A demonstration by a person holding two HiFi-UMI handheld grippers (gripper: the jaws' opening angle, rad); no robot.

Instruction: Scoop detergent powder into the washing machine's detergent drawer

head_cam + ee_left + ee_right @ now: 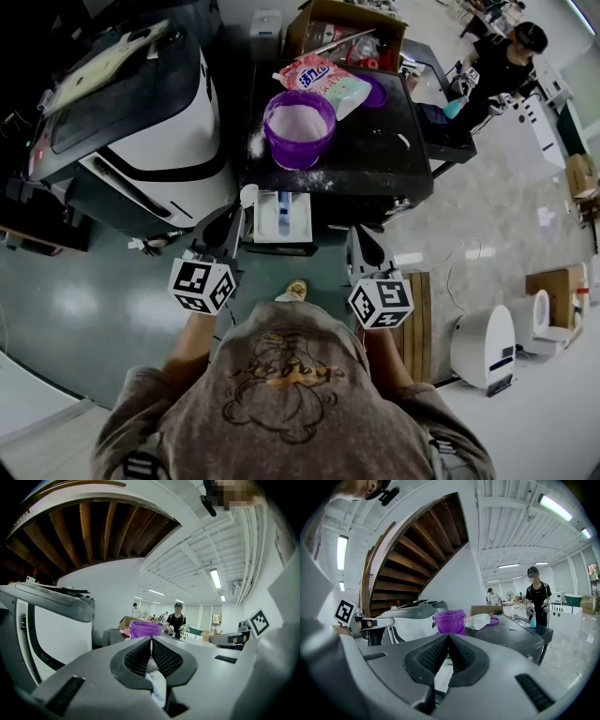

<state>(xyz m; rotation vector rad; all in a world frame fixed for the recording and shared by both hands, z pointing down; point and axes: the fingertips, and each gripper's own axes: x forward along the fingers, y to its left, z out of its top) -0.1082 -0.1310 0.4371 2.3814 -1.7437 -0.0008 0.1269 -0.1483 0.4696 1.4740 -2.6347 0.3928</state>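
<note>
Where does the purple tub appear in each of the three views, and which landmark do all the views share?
Head view: purple tub at upper centre, on the dark tabletop.
Left gripper view: purple tub at centre, just beyond the jaw tips.
Right gripper view: purple tub at centre, just beyond the jaw tips.
Shared landmark: the big white machine, left of the tub in every view.

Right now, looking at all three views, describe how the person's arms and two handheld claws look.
The left claw and right claw match: smooth grey moulded shells with black ribbed pads. Each carries a white cube printed with black square markers, left and right. The person wears a brown-grey short-sleeved T-shirt with an outlined bear drawing.
</note>
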